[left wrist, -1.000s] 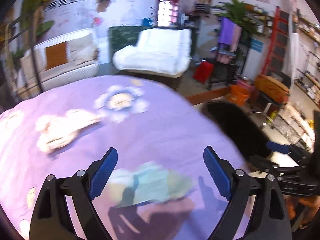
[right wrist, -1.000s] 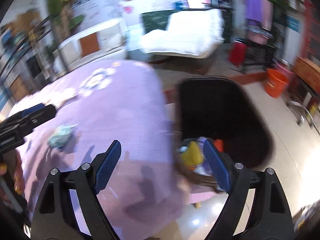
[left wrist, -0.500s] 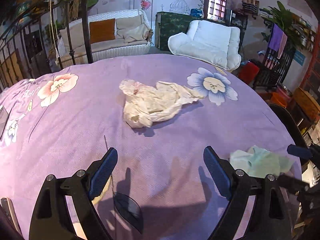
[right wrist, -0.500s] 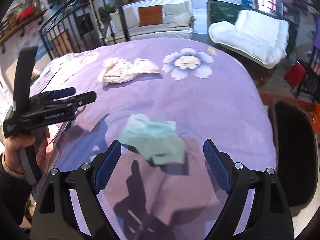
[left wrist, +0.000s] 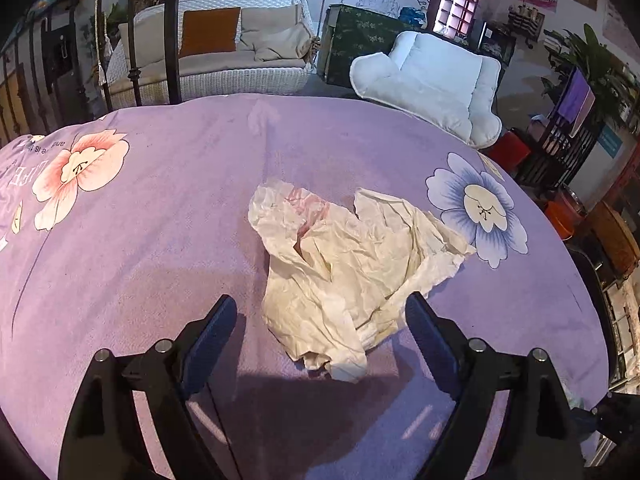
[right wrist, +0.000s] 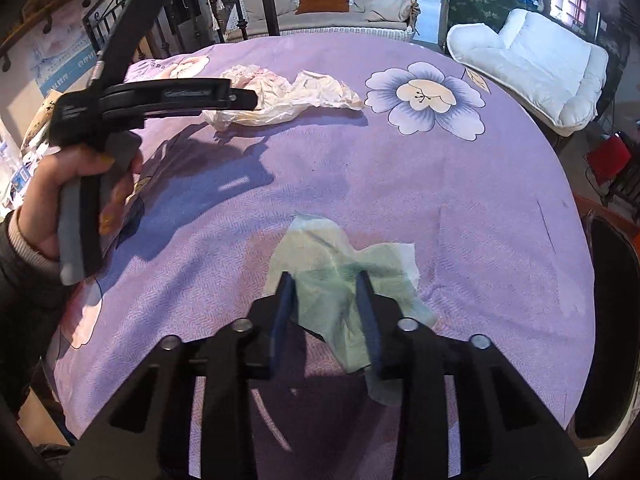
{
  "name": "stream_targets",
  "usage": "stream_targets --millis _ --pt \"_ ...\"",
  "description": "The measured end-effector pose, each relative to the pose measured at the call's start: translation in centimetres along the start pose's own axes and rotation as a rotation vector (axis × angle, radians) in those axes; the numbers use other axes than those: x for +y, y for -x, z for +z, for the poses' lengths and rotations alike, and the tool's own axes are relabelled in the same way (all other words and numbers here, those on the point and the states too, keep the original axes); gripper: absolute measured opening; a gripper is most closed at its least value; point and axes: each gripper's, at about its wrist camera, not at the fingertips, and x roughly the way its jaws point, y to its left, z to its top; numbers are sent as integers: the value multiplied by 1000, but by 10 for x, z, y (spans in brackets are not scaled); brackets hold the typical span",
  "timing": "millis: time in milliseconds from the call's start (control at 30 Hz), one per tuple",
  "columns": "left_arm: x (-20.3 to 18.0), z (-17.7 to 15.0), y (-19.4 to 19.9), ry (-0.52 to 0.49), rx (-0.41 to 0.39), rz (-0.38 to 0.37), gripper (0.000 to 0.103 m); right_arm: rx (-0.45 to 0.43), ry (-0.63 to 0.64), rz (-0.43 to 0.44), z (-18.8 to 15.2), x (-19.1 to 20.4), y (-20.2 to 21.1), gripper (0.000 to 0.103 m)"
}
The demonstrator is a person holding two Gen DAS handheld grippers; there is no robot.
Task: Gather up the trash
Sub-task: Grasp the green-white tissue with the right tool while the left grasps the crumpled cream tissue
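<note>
A crumpled cream paper wrapper (left wrist: 348, 268) lies on the purple flowered tablecloth (left wrist: 160, 240). My left gripper (left wrist: 320, 324) is open, its jaws on either side of the wrapper's near end. The wrapper also shows in the right wrist view (right wrist: 288, 96), with the left gripper (right wrist: 240, 100) over it. A pale green tissue (right wrist: 340, 280) lies near the table's front edge. My right gripper (right wrist: 326, 300) has its jaws closed in on the tissue, pinching its middle.
A black trash bin (right wrist: 612, 320) stands off the table's right edge. A white armchair (left wrist: 436, 84) and a wicker sofa (left wrist: 224, 60) stand beyond the table. Red and orange items (left wrist: 560, 212) sit on the floor at right.
My left gripper has moved forward, so the cream wrapper now sits between its jaws. My right gripper has moved down onto the green tissue and its jaws have closed on it.
</note>
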Motion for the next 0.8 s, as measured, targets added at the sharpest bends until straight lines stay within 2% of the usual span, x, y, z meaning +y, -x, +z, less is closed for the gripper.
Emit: stream_targets --millis 33,67,100,200,300,400,800 --pt "0 0 -1 2 5 -8 69 0 -1 0 0 0 -1 29" --pt "-1 -2 -1 6 10 -13 58 -3 -8 2 0 -1 -2 28" --pt "-1 -4 0 12 11 -14 53 -5 -14 4 0 -1 -4 26" --pt "-1 -10 2 19 5 -33 43 -14 -31 1 -1 -2 -4 20" --pt "-4 -13 7 0 2 -35 37 -29 -46 5 -2 -1 -2 15" --pt "-10 -14 19 -16 -19 -43 33 -50 -57 13 -4 -4 2 11" --pt "-49 -34 85 -18 -170 -99 32 -207 -134 15 -23 -25 43 8"
